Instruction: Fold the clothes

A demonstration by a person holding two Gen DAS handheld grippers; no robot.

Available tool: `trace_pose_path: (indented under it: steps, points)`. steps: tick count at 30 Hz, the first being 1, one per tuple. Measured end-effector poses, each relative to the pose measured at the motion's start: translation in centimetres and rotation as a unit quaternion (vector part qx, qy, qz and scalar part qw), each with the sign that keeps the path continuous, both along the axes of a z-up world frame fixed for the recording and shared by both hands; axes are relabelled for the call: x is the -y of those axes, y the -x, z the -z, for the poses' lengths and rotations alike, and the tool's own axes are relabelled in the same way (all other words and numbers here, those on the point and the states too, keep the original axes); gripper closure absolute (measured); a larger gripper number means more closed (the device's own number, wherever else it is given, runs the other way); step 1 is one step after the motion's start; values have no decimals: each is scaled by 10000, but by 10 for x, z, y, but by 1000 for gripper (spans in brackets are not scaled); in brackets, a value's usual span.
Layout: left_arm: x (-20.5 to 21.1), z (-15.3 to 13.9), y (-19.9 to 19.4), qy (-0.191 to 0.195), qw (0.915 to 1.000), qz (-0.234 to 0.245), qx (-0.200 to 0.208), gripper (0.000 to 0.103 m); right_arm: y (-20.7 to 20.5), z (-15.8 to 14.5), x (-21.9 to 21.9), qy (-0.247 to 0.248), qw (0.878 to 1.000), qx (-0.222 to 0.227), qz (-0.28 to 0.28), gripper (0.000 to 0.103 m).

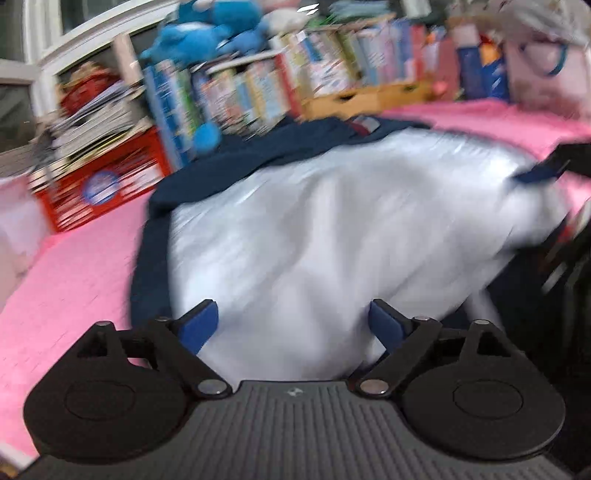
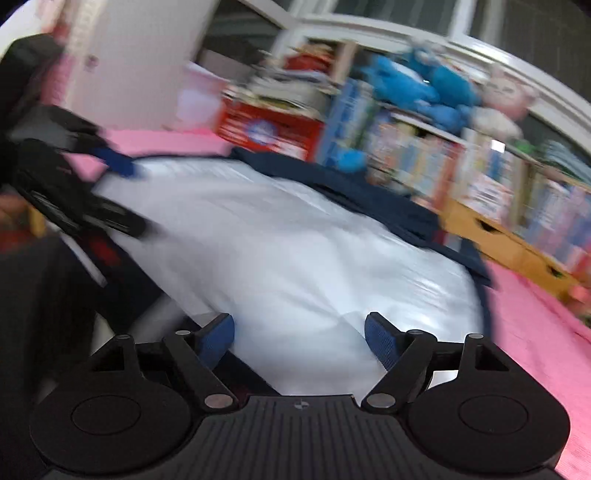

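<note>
Everywhere down low there is a pink cover point(image 1: 74, 266), and the clothes lie on it. Both pictures are blurry.

In the left wrist view, going from left to right, a red box point(image 1: 107, 184) with papers piled on top stands at the far edge of the pink cover. Next come rows of books point(image 1: 258, 88), with blue soft toys point(image 1: 207, 33) sitting above them. Then there are yellow wooden drawers point(image 1: 369, 98), and a pink bag point(image 1: 546, 70) at the far right. White window frames run behind it all.

A jacket point(image 1: 332, 236) lies spread in the middle of the pink cover. Its shiny white inside faces up, and its dark blue outside shows along the left and far edges. In this view its long way runs from the near left toward the far right.

The left gripper point(image 1: 293, 325) hangs just over the near edge of the white part. Its blue fingers point(image 1: 199, 326) stand wide apart and nothing is pinched between them.

In the right wrist view, the right gripper point(image 2: 299, 339) is over the near edge of the jacket too. Its fingers point(image 2: 380, 339) are also spread wide and hold nothing. The left gripper shows at the left side of this view, beside the jacket's far left corner.
</note>
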State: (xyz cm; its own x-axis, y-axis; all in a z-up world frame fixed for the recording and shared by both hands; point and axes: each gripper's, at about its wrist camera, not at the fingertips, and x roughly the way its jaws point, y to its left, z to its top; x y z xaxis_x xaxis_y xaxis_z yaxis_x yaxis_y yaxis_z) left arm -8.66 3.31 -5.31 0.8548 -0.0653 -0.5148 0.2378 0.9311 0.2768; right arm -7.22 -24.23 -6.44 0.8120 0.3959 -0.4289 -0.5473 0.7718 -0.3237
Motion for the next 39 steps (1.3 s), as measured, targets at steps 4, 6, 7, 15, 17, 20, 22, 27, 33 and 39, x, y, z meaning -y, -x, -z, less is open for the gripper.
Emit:
trace_pose_path:
  steps: [4,6,7,15,17,20,22,27,33,39]
  points:
    - [-11,4,20,-496,9965,-660,-119,14,0,-11,41,-222,9955,-255,884,20]
    - [-13,-8,29,-347,9940,-1015,-234,15,8,-24,49,-431,9910,-404,1204,20]
    - [-12,-18,31,-149,9928,-1119,-396,13,15,-33,46,-507,9902,-411,1239,19]
    - [37,-53,55,1076,9713,-1178,-1764,4,85,-64,-9,-781,9849,-870,1279,1]
    - [48,-48,63,831,9733,-1149,-1805,3,99,-65,-18,-691,9881,-748,1149,0]
    - [54,-43,65,746,9719,-1138,-1923,3,97,-70,-21,-668,9877,-709,1226,0]
    - [50,-41,61,766,9705,-1177,-1962,3,93,-69,-19,-787,9854,-846,1252,0]
    - [48,-37,58,788,9674,-1308,-2021,2,82,-59,-13,-921,9777,-1221,1437,0]
    - [49,-36,59,786,9666,-1319,-2051,2,80,-53,-10,-1017,9727,-1417,1529,0]
    - [49,-34,60,799,9659,-1327,-2074,2,81,-51,-13,-956,9736,-1445,1489,0]
